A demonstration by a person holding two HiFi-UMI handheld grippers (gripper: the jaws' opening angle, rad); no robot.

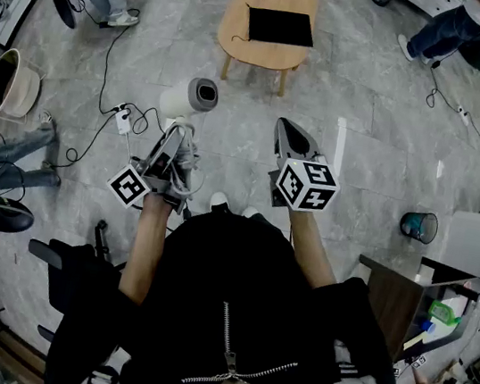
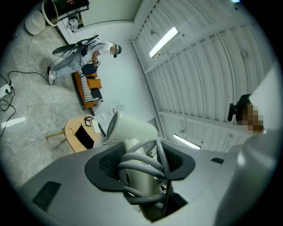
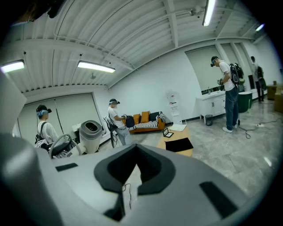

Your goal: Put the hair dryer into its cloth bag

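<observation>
Left gripper (image 2: 142,162) clamps the handle of the smooth white cylindrical hair dryer (image 2: 132,129), wound with rubbery grey cord (image 2: 138,167). Right gripper (image 3: 132,167): jaws closed, empty. A flat black rectangle (image 1: 280,27) lies on the oval wooden table (image 1: 260,51).

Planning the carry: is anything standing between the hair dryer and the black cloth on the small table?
Nothing visible: only bare floor lies between the hair dryer, held in the left tongs, and the table with the black cloth.

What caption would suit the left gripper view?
Left gripper grips a white hair dryer wrapped in its grey cord.
</observation>
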